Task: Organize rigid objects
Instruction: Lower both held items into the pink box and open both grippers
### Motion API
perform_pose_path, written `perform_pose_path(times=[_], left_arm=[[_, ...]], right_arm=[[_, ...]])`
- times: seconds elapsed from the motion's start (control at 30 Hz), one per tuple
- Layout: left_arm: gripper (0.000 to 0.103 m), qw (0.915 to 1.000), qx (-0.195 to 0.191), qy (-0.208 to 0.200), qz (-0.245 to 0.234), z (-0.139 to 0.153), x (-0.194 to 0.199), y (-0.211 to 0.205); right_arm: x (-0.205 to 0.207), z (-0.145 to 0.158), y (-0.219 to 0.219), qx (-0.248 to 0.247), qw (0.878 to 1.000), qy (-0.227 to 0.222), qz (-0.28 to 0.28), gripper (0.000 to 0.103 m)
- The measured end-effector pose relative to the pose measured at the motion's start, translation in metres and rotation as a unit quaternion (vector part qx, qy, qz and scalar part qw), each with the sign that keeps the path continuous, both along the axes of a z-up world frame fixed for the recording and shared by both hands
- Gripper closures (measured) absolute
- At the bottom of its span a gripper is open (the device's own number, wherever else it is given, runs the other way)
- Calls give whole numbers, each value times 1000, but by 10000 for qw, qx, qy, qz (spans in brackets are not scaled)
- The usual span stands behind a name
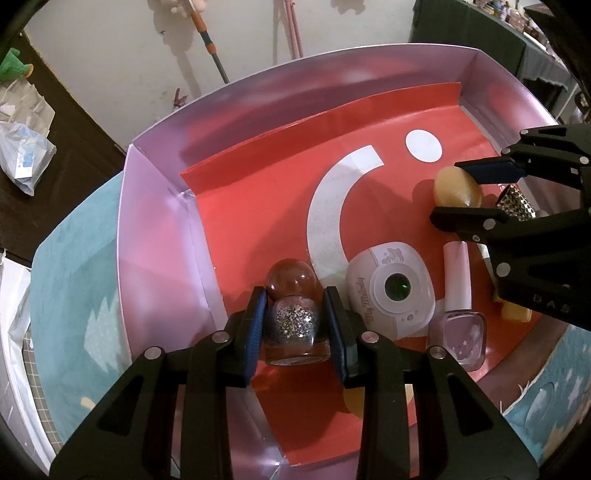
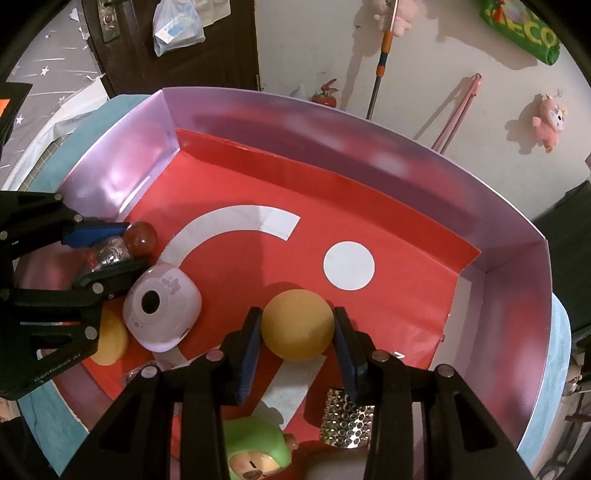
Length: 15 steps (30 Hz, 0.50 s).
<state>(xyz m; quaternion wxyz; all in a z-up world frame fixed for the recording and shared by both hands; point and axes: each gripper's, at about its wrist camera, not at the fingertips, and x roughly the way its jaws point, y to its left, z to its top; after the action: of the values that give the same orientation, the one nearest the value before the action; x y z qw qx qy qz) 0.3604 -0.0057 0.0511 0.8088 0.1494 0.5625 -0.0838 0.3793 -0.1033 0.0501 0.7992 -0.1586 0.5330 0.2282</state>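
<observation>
Left gripper pinches the glitter bottle tight, low in the box near its left wall. Right gripper brackets the yellow disc, pads at its sides, mid-floor. The toy camera between them carries cursive script, unreadable.

green bag: "ECO" | left tool: "GenRobot AI"

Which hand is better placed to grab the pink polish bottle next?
Neither is free. Left is nearer, the pink polish bottle lying just past the toy camera, but it's shut on the glitter bottle. Right holds the yellow ball.
</observation>
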Motion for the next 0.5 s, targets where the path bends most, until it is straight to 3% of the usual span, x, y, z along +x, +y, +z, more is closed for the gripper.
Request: perform_pose_path(times=[0.5], left_arm=[[73, 10000, -67, 6, 11, 0, -1, 4]], right_arm=[[-1, -1, 0, -21, 10000, -3, 24, 56]])
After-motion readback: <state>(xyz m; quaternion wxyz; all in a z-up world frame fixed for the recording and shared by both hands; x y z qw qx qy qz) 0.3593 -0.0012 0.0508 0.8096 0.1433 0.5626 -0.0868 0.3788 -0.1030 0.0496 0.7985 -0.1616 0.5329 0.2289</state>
